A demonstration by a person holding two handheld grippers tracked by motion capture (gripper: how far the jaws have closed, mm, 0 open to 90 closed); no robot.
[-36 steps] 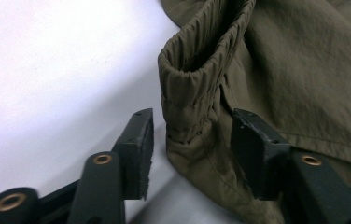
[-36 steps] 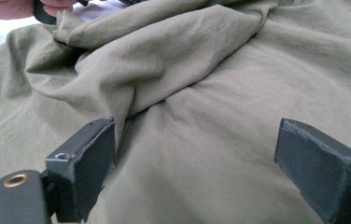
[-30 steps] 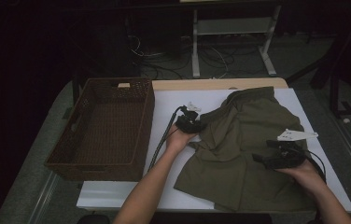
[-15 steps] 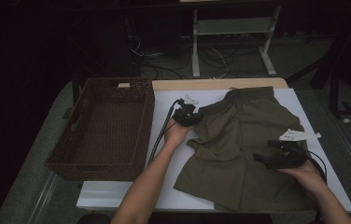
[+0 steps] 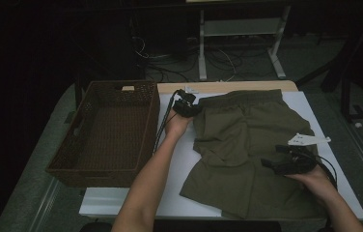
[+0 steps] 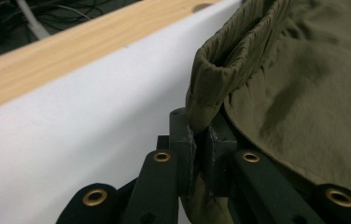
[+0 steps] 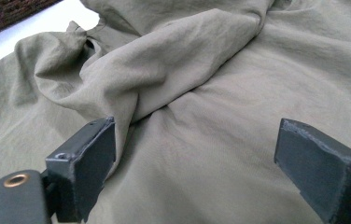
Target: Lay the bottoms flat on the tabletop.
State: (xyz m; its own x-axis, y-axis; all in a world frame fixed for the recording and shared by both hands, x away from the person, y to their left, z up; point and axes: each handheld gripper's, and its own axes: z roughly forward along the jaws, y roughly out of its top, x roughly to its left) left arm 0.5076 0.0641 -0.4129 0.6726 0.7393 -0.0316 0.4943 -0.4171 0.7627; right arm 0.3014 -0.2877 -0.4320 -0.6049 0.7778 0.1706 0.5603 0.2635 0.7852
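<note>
Olive shorts (image 5: 247, 150) lie flat on white table cover (image 5: 179, 159), centre-right of high view. Long axis runs top to bottom of frame, slightly slanted: elastic waistband at upper edge near the wood strip (image 5: 228, 87), leg hems toward bottom. Fabric rumpled w/ a diagonal fold mid-garment.

Left gripper (image 5: 185, 107), upper centre of high view, sits at the waistband's left corner. Left gripper view: jaws pressed together w/ waistband corner (image 6: 206, 107) pinched between them, gathered elastic rising above the pads.

Right gripper (image 5: 290, 162), lower right of high view, over the right leg area. Right gripper view: jaws wide apart, nothing between them; left pad (image 7: 89, 163) touches a fabric ridge, right pad clear.

Wicker basket (image 5: 107, 130) sits left of the shorts in high view; right gripper view catches just a dark corner of it, upper left. High view can't resolve jaw gaps; gripper views do.
</note>
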